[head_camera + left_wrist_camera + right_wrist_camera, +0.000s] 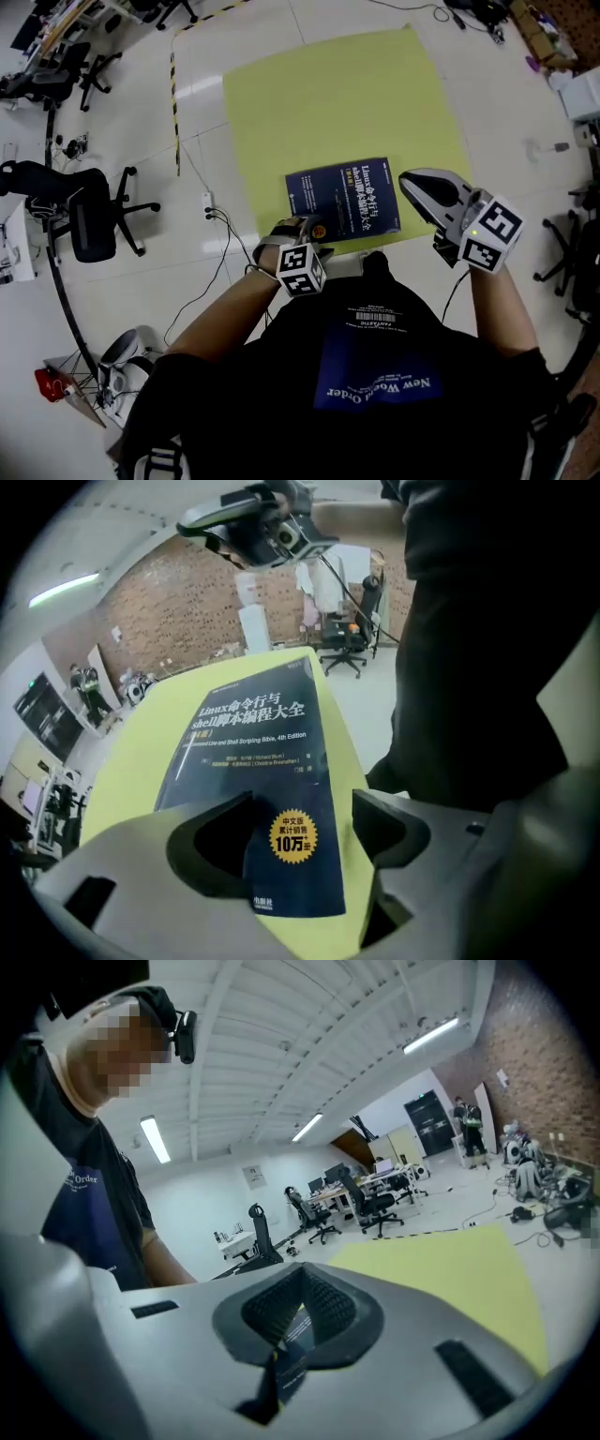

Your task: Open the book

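A dark blue paperback book (342, 197) lies closed, cover up, on a yellow mat (328, 94) on the floor. My left gripper (305, 229) hovers at the book's near left corner, pointing steeply down. In the left gripper view its jaws stand wide apart around the near end of the book (253, 752), and the left gripper (300, 803) is open with no pad touching the cover. My right gripper (409, 179) hangs just off the book's right edge. In the right gripper view the right gripper (302, 1274) is shut on nothing, and a sliver of the book (292, 1354) shows through the gap.
A black office chair (89, 211) stands on the white floor at the left. A power strip with cables (208, 202) lies beside the mat's left edge, and a striped tape line (174, 103) runs beyond it. More chairs and desks fill the room's edges.
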{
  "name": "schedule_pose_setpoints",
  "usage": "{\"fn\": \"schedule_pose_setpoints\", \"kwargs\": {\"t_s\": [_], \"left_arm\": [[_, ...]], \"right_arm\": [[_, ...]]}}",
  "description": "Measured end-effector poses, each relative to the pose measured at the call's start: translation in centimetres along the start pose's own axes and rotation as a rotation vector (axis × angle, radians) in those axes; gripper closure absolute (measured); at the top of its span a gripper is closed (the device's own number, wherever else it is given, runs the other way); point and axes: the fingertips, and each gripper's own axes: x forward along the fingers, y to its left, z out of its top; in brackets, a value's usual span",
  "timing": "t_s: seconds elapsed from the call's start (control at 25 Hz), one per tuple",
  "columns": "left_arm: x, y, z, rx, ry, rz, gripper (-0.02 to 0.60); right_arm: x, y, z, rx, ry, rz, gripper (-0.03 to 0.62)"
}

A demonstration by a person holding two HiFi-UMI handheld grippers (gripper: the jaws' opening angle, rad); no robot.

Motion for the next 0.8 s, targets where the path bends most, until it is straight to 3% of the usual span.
{"fn": "schedule_pose_setpoints", "kwargs": {"t_s": [0.2,0.36,0.56,0.68,0.8], "left_arm": [[1.3,0.9,0.1,0.031,-0.006,0.125,0.265],[1.7,1.1,0.2,0.01,-0.001,0.183,0.267],[1.8,1.1,0.2,-0.002,0.041,0.17,0.288],[1.2,0.7,0.5,-0.008,0.032,0.142,0.373],[1.1,0.3,0.6,-0.032,0.021,0.087,0.399]], "right_arm": [[2.0,-0.1,-2.4,0.052,0.044,0.002,0.608],[3.2,0.2,-2.9,0.054,0.064,0.023,0.608],[3.7,0.9,-2.6,0.037,0.07,0.045,0.608],[3.2,1.2,-2.3,0.034,0.07,0.048,0.608],[2.5,1.0,-2.1,0.039,0.064,0.037,0.608]]}}
